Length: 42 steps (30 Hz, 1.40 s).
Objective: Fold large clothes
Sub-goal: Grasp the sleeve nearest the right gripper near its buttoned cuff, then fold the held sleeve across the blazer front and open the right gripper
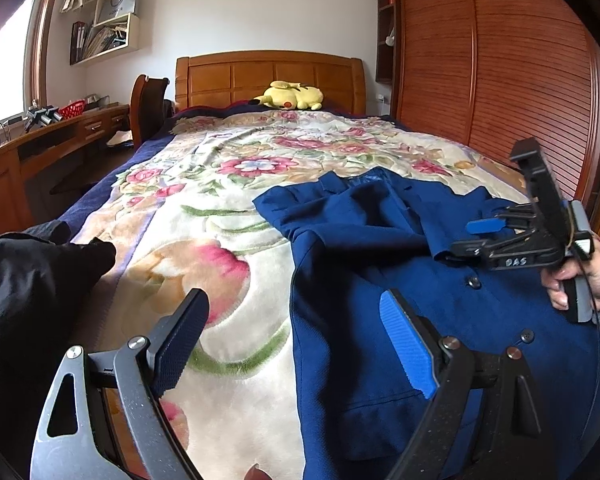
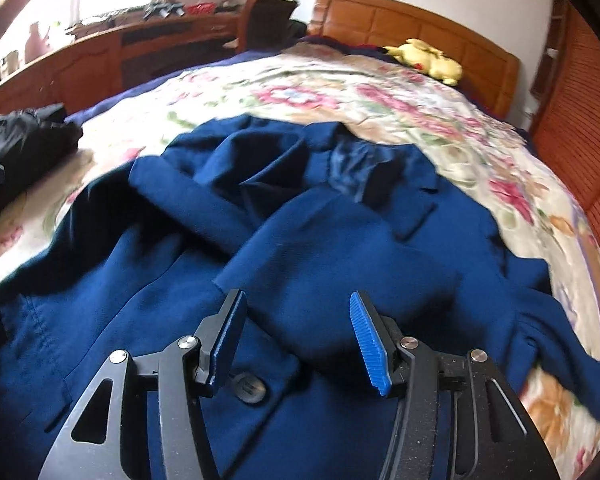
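Coat (image 2: 300, 240) of deep blue cloth lies spread on the bed (image 1: 228, 240), directly ahead of and beneath the right gripper (image 2: 300, 336). Its jaws stand partly apart with nothing between the pads; a folded sleeve end sits just ahead of the gap, and a dark button (image 2: 250, 387) shows below the near pad. The collar and shiny lining lie further ahead, toward the wooden headboard (image 2: 420, 28).

From the left gripper (image 1: 296, 344), the coat lies ahead and to the right, its edge running under the right-hand blue pad, while the floral blanket (image 1: 220, 184) fills the space between and ahead of the pads. This gripper stands wide open and holds nothing. To its right, the right gripper hangs over the coat, with a hand (image 1: 584, 280) wrapped round its grip. To the left of the left gripper lies a black garment (image 1: 32, 280), apart from the coat. Far ahead, a yellow plush toy (image 1: 292, 96) rests against the headboard, and a wooden bench (image 1: 40, 136) runs along the wall to the left of the bed.
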Each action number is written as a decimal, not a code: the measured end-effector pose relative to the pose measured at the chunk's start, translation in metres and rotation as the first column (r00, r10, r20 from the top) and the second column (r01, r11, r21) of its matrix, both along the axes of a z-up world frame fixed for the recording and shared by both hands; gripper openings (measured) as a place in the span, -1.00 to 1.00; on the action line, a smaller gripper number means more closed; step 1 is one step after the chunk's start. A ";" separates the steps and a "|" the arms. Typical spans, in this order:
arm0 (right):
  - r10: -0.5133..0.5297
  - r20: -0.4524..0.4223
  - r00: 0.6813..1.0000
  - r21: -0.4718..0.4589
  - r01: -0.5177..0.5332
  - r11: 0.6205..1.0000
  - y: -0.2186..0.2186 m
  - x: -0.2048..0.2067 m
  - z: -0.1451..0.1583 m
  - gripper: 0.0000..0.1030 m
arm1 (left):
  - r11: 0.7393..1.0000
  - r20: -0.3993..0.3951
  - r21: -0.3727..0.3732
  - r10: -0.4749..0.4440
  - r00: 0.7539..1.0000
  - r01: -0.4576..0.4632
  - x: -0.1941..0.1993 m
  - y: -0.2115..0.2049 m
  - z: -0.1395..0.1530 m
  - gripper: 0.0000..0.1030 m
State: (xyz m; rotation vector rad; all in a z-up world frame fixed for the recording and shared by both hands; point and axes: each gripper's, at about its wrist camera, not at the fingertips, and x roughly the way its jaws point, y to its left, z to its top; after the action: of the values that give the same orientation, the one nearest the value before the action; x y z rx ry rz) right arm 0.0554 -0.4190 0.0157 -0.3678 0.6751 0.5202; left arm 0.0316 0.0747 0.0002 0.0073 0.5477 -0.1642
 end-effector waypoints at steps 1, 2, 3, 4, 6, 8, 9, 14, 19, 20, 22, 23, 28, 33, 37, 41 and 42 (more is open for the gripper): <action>0.012 -0.015 1.000 -0.011 -0.012 1.000 0.004 0.002 -0.003 0.09 | 1.000 -0.005 0.002 0.002 1.000 -0.002 0.001 0.000 -0.001 0.71; 0.021 -0.025 0.999 -0.023 -0.022 0.999 0.009 0.005 -0.006 0.11 | 1.000 -0.008 0.003 0.002 1.000 -0.002 0.002 0.000 -0.002 0.71; 0.025 -0.030 0.999 -0.038 -0.026 0.999 0.012 0.010 -0.009 0.14 | 1.000 -0.011 0.003 0.001 1.000 -0.001 0.002 0.000 -0.002 0.71; 0.029 -0.029 0.999 -0.054 -0.031 0.998 0.014 0.012 -0.012 0.22 | 1.000 -0.014 0.004 0.000 1.000 0.000 0.002 0.000 -0.003 0.71; 0.035 -0.024 0.999 -0.084 -0.037 0.996 0.019 0.013 -0.016 0.27 | 1.000 -0.015 0.008 -0.002 1.000 0.002 0.002 -0.001 -0.003 0.71; 0.033 -0.012 0.999 -0.117 -0.034 0.993 0.023 0.016 -0.020 0.30 | 1.000 -0.015 0.012 -0.004 1.000 0.004 0.002 -0.002 -0.003 0.71; 0.028 -0.003 1.000 -0.129 -0.029 0.991 0.025 0.018 -0.022 0.30 | 1.000 -0.016 0.015 -0.004 1.000 0.004 0.002 -0.002 -0.003 0.71; -0.007 0.027 1.000 -0.125 0.010 0.992 0.025 0.030 -0.022 0.29 | 1.000 -0.021 0.023 -0.003 1.000 0.003 0.004 -0.004 -0.004 0.71; 0.010 0.015 1.000 -0.080 -0.009 0.997 0.013 0.030 -0.020 -0.51 | 1.000 -0.026 0.025 -0.005 1.000 0.005 0.005 -0.004 -0.005 0.71; 0.011 0.016 1.000 -0.070 -0.010 0.998 0.011 0.029 -0.018 -0.65 | 1.000 -0.027 0.025 -0.005 1.000 0.006 0.005 -0.004 -0.005 0.71; 0.003 0.035 0.999 -0.044 -0.001 0.999 0.001 0.025 -0.010 -0.83 | 1.000 -0.027 0.028 -0.006 1.000 0.007 0.005 -0.005 -0.006 0.71; -0.008 0.050 0.999 -0.035 0.010 0.999 -0.003 0.022 -0.005 -0.85 | 1.000 -0.027 0.029 -0.006 1.000 0.007 0.006 -0.005 -0.006 0.71; -0.098 0.119 0.988 0.038 0.094 0.995 -0.037 0.018 0.028 -0.87 | 0.999 -0.027 0.036 -0.005 1.000 0.006 0.006 -0.006 -0.007 0.71; -0.173 0.138 0.975 0.101 0.160 0.982 -0.073 0.009 0.053 -0.88 | 1.000 -0.037 0.027 -0.002 0.999 0.003 0.008 -0.005 -0.008 0.71; -0.213 0.139 0.967 0.140 0.194 0.971 -0.097 -0.008 0.070 -0.88 | 1.000 -0.039 0.029 -0.003 0.999 0.004 0.007 -0.005 -0.009 0.71; -0.246 0.128 0.961 0.173 0.222 0.960 -0.119 -0.019 0.089 -0.88 | 1.000 -0.041 0.030 -0.002 0.999 0.004 0.007 -0.004 -0.009 0.71; -0.253 0.126 0.959 0.182 0.229 0.956 -0.124 -0.024 0.093 -0.88 | 1.000 -0.041 0.029 -0.002 0.999 0.003 0.007 -0.005 -0.009 0.71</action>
State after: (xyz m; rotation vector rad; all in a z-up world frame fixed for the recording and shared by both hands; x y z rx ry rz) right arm 0.0311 -0.5430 0.1084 -0.1619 0.5201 0.3093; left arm 0.0382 0.0702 -0.0087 0.0332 0.5912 -0.1590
